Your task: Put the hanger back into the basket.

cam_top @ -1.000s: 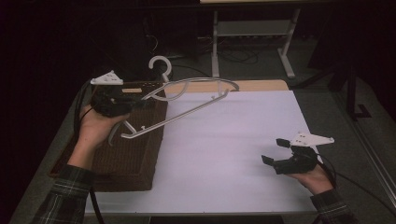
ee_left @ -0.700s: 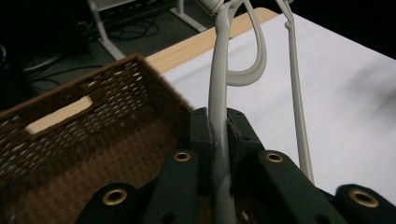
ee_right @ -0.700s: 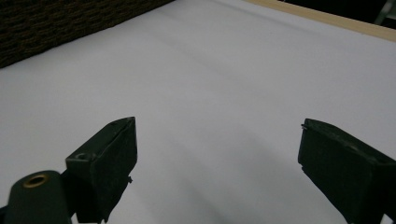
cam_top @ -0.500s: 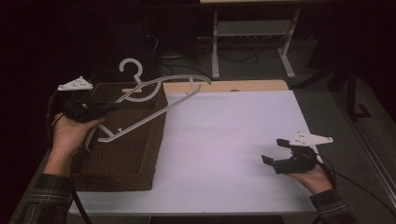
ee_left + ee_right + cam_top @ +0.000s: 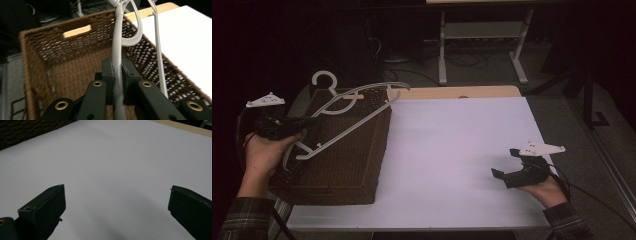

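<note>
here, pale grey hanger (image 5: 347, 112), thin curved bars, clamped in left hand-held gripper (image 5: 117, 75).

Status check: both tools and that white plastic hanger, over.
Left tool shut on white plastic hanger, above brown wicker basket. Right tool open, empty, jaws just opening. Nothing blocking.
</note>
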`<control>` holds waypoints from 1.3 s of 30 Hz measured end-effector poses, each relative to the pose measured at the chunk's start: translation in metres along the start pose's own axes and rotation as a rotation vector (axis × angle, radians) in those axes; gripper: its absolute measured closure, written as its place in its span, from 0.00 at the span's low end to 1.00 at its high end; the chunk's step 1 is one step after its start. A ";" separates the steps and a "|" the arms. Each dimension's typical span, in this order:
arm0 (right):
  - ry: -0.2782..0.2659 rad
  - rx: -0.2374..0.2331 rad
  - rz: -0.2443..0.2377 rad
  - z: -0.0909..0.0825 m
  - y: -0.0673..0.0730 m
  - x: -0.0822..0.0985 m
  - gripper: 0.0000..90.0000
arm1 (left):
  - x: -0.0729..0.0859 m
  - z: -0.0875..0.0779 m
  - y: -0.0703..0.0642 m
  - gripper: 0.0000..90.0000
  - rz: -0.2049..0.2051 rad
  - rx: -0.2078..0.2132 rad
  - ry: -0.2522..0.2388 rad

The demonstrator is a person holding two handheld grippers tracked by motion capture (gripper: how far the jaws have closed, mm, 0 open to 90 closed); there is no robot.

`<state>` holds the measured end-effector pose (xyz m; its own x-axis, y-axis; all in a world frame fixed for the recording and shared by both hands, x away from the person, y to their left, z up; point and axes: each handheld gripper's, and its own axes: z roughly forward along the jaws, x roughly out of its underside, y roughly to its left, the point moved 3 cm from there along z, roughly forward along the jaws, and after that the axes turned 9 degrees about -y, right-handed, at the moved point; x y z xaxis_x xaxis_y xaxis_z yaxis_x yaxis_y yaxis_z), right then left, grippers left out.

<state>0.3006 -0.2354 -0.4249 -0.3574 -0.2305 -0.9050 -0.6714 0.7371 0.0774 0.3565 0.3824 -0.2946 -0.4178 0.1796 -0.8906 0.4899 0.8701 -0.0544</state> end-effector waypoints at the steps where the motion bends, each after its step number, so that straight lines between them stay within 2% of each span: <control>1: 0.000 0.000 0.001 0.000 0.000 0.000 0.01 | 0.001 -0.001 0.003 0.92 -0.004 -0.008 0.001; 7: 0.009 0.005 0.005 0.001 0.000 0.001 0.00 | 0.011 -0.009 0.021 0.92 -0.047 -0.039 -0.013; 20: 0.014 0.009 0.008 0.001 -0.002 0.002 0.00 | 0.030 -0.024 0.047 0.92 -0.063 -0.126 0.021; 23: 0.015 0.008 0.008 0.001 -0.002 0.002 0.00 | 0.036 -0.023 0.049 0.92 -0.065 -0.127 0.037; 29: 0.018 0.007 0.009 0.002 -0.001 0.002 0.00 | 0.047 -0.008 0.045 0.92 -0.041 -0.129 0.089; 39: 0.015 0.007 0.011 0.001 -0.002 0.002 0.00 | 0.056 0.008 0.042 0.91 -0.029 -0.113 0.140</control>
<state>0.3017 -0.2367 -0.4268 -0.3746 -0.2321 -0.8977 -0.6626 0.7443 0.0841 0.3595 0.4254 -0.3506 -0.5369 0.2090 -0.8173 0.3904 0.9204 -0.0211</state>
